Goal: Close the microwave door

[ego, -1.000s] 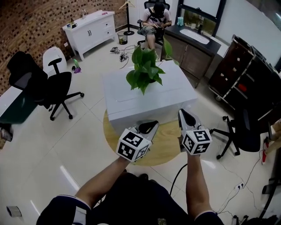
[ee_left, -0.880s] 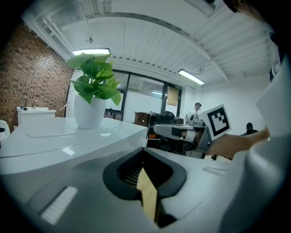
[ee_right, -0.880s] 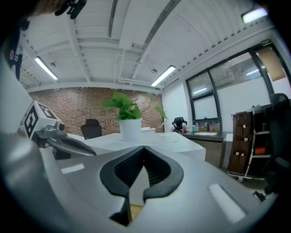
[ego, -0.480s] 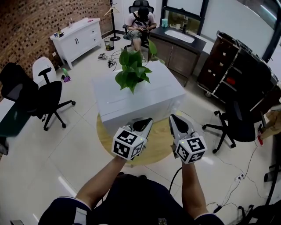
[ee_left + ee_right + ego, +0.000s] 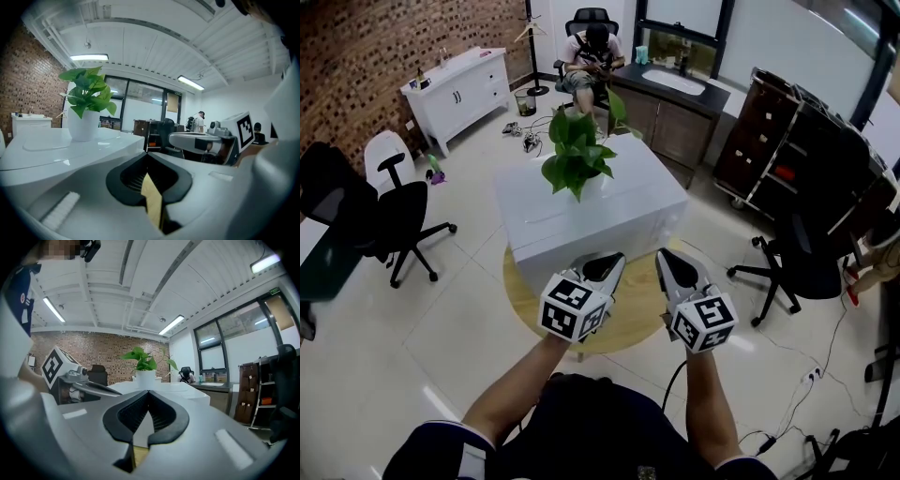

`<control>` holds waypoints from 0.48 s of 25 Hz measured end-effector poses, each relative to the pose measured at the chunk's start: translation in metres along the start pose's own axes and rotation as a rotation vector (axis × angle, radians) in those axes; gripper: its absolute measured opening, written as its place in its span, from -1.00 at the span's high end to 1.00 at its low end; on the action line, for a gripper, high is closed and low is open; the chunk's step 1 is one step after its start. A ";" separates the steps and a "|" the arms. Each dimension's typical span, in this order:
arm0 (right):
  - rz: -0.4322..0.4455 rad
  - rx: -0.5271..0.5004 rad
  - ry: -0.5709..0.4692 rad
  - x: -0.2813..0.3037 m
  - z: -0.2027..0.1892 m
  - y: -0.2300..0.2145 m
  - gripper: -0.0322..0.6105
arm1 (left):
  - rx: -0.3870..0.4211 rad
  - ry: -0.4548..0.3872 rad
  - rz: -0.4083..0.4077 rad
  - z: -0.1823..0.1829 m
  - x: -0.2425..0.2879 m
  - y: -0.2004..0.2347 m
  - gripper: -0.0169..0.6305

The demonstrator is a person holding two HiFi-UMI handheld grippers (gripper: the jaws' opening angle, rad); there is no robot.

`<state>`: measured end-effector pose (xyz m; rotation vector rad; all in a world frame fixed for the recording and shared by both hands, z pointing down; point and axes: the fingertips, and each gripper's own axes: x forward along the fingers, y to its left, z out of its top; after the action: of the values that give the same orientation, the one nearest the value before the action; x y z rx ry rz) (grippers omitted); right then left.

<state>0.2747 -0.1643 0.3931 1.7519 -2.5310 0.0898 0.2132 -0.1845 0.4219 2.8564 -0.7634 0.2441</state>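
Observation:
No microwave shows in any view. In the head view my left gripper and right gripper are held side by side at waist height, both shut with nothing between the jaws. They point at a white block table that carries a potted green plant. The left gripper view shows its jaws pressed together, with the plant on the table ahead and the right gripper beside it. In the right gripper view the jaws also meet, and the left gripper is at the left.
A round wooden mat lies under the table. Black office chairs stand at left and right. A dark trolley shelf, a sink counter, a white cabinet and a seated person line the far side.
The head view has swung a little, so the table and room sit further left and lower in the picture. Both grippers keep their side-by-side pose and stay shut.

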 end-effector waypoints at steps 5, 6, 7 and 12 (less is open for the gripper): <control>-0.010 0.000 0.009 -0.002 -0.001 0.000 0.89 | 0.003 -0.002 -0.002 0.001 -0.002 -0.001 0.91; -0.011 -0.001 0.008 -0.002 0.000 0.000 0.89 | 0.004 -0.003 -0.003 0.001 -0.002 -0.002 0.91; -0.012 -0.002 0.006 -0.002 0.000 0.000 0.89 | 0.005 -0.003 -0.004 0.001 -0.002 -0.002 0.91; -0.014 0.000 0.003 -0.002 0.000 0.000 0.89 | 0.006 -0.004 -0.007 0.000 -0.002 -0.002 0.91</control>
<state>0.2752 -0.1623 0.3933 1.7675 -2.5166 0.0914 0.2126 -0.1814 0.4216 2.8657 -0.7552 0.2408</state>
